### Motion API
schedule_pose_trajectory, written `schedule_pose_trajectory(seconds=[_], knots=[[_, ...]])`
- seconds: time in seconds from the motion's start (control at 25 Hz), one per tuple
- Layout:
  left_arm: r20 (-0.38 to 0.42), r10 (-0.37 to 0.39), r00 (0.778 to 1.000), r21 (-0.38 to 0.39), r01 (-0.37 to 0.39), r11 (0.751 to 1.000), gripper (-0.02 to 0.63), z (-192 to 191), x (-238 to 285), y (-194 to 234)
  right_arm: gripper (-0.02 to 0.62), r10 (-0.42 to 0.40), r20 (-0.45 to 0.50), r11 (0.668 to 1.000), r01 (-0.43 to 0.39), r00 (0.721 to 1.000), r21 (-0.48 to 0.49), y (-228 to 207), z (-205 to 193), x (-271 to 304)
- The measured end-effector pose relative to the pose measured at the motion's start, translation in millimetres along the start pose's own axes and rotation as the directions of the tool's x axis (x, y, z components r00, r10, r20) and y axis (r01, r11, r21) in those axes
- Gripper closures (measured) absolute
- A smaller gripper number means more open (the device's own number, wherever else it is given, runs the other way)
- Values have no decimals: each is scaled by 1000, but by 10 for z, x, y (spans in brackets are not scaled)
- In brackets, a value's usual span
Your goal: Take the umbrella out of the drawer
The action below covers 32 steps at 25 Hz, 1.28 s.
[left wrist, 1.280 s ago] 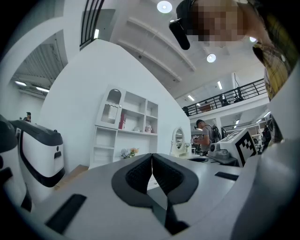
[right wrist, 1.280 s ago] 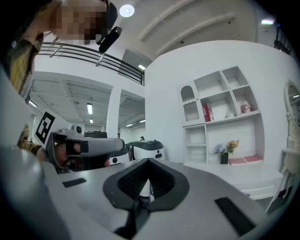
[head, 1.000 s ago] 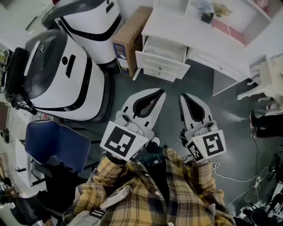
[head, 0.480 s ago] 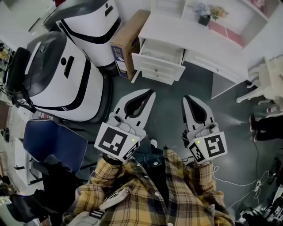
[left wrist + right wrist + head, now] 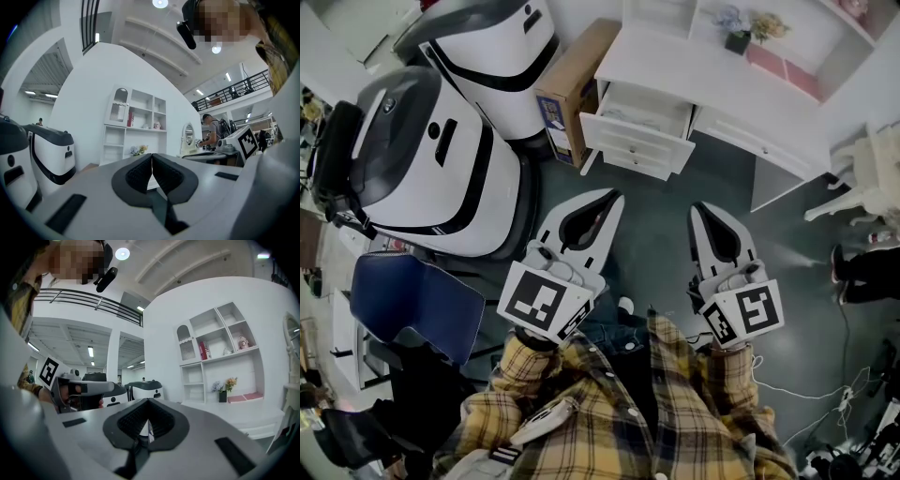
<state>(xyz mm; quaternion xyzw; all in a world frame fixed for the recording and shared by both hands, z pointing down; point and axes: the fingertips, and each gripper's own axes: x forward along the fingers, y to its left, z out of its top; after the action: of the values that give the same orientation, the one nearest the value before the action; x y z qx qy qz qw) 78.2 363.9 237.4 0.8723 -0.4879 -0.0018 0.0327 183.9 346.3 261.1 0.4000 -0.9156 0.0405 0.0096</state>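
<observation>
The white desk [image 5: 712, 80] stands at the top of the head view, and its top drawer [image 5: 639, 129] is pulled open. I cannot make out an umbrella inside it. My left gripper [image 5: 617, 194] [image 5: 151, 157] is shut and empty, held level over the grey floor short of the drawer. My right gripper [image 5: 698, 206] [image 5: 148, 401] is beside it, also shut on nothing, and points toward the desk's right part. Both are well apart from the drawer.
Two big white-and-black machines [image 5: 431, 159] stand at the left, with a cardboard box [image 5: 577, 84] between them and the desk. A blue chair [image 5: 417, 305] is at the lower left and a white chair [image 5: 862, 169] at the right. Cables [image 5: 811, 384] lie on the floor. A flower pot [image 5: 739, 36] is on the desk.
In the head view the left gripper has swung a little to the left and the right gripper has shifted slightly right. Both stay shut.
</observation>
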Motion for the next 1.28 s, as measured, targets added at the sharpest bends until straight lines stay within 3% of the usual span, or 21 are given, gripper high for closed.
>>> schedule_pose_trajectory(seconds=[0.36, 0.8, 1.28], knots=[[-19, -4, 1000, -28, 4, 1000, 584, -105, 478, 536, 578, -9, -44, 1000, 9, 999, 7, -327, -98, 600], [-37, -34, 999, -57, 32, 998, 584, -29, 1319, 1659, 578, -20, -91, 1000, 22, 996, 20, -839, -48, 1856], [-68, -62, 996, -61, 58, 996, 584, -79, 1759, 2603, 578, -105, -133, 993, 111, 985, 41, -1177, -97, 2654]])
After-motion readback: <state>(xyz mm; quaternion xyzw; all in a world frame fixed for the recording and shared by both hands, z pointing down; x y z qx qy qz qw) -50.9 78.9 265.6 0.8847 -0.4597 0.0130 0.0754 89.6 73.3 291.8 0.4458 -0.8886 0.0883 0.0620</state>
